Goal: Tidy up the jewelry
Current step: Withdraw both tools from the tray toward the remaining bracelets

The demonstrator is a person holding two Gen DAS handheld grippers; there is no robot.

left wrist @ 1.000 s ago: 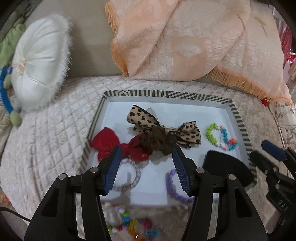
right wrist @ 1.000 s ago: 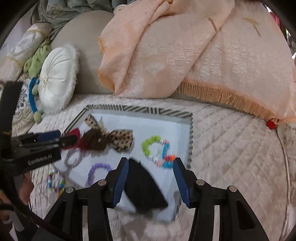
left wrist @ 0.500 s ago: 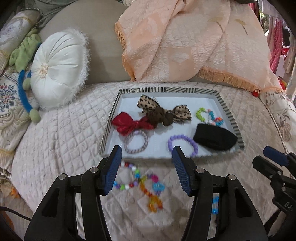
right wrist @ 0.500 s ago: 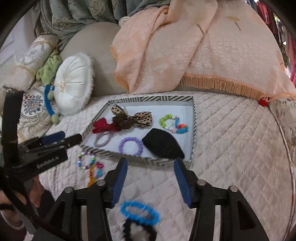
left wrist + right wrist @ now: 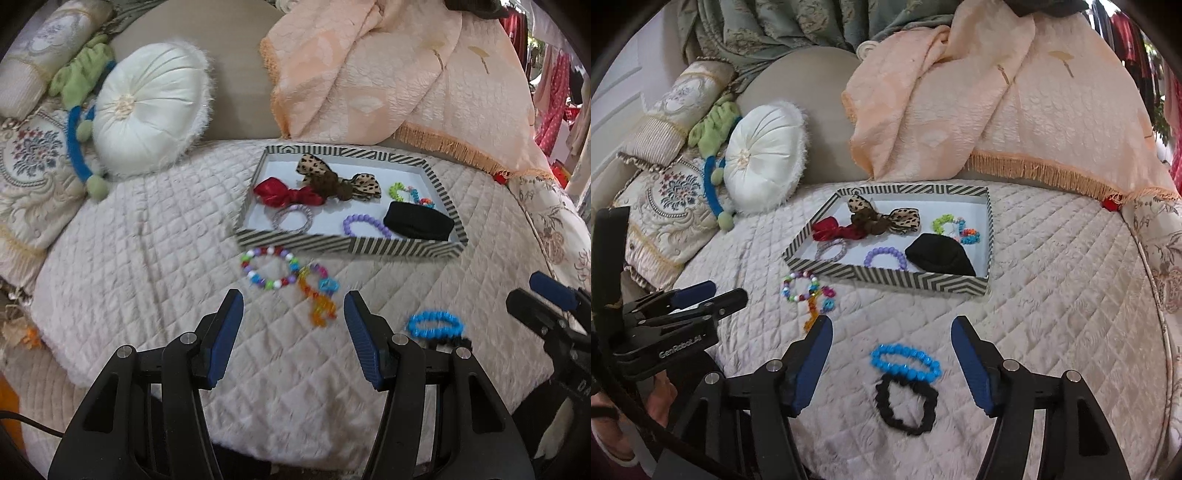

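A striped tray (image 5: 347,243) on the quilted bed holds a leopard bow (image 5: 336,177), a red bow (image 5: 284,194), a purple bracelet (image 5: 365,225) and a black pouch (image 5: 417,221). In front of it on the quilt lie a multicolour bead bracelet (image 5: 267,267) and an orange chain bracelet (image 5: 319,295). My left gripper (image 5: 293,314) hangs open above the quilt just short of them, holding nothing. My right gripper (image 5: 892,339) is opening its jaws with nothing in them. A blue bracelet (image 5: 905,362) and a black scrunchie (image 5: 907,406) lie on the quilt below them.
A round white cushion (image 5: 147,110) and embroidered pillows (image 5: 33,155) sit at the back left. A peach fringed throw (image 5: 388,74) drapes over the headrest behind the tray. The quilt's edge curves away at the right (image 5: 1145,277). A hand (image 5: 661,391) holds the left gripper's handle.
Both grippers have drawn back from the tray toward the near side of the bed. The loose bracelets and scrunchie on the quilt came into view. The right jaws stand wider.
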